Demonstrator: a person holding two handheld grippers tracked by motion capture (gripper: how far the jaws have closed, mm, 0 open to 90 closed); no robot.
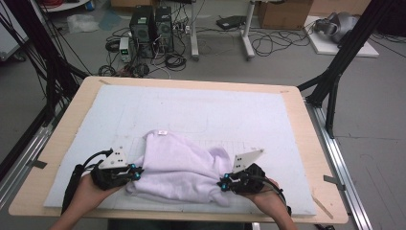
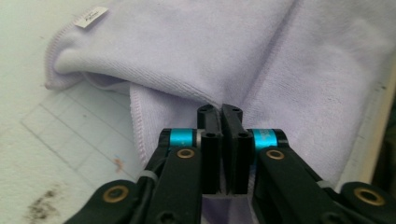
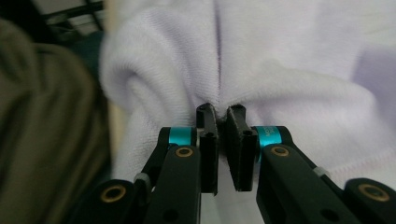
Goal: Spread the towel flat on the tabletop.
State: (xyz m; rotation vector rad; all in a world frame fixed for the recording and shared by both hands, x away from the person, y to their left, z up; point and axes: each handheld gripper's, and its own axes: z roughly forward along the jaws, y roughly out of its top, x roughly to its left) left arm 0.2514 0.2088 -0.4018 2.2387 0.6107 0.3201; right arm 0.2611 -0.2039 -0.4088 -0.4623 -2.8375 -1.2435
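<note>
The left gripper [image 1: 136, 173] sits at the left edge of the lavender towel [image 1: 179, 167], its jaws pressed together on the cloth. In the left gripper view the left gripper [image 2: 221, 111] shows its two black jaws closed flat against each other, with a fold of the towel [image 2: 210, 51] pinched at their tips and the fabric rising away from them in a ridge. The right gripper [image 1: 223, 182] is at the towel's right near corner. In the right gripper view the right gripper [image 3: 221, 112] has its jaws drawn in narrow, a slim gap left lower down between them, and the tips nip a puckered crease of the towel [image 3: 280, 60], so it too holds cloth.

The towel lies bunched on the near half of the pale mat [image 1: 201, 110] that covers the wooden table [image 1: 62, 139], between the two hands. It is a soft, fuzzy purple-white cloth, crumpled into thick folds rather than spread flat, with a stitched hem running along its edges. A small white label [image 1: 162, 132] sits at its far corner, which lies folded over on the mat; the same label [image 2: 90, 17] appears at the upper left of the left gripper view. By the right gripper the cloth rolls over on itself into a rounded lump. Faint grid lines [image 2: 79, 135] mark the mat just beside the towel's left edge
</note>
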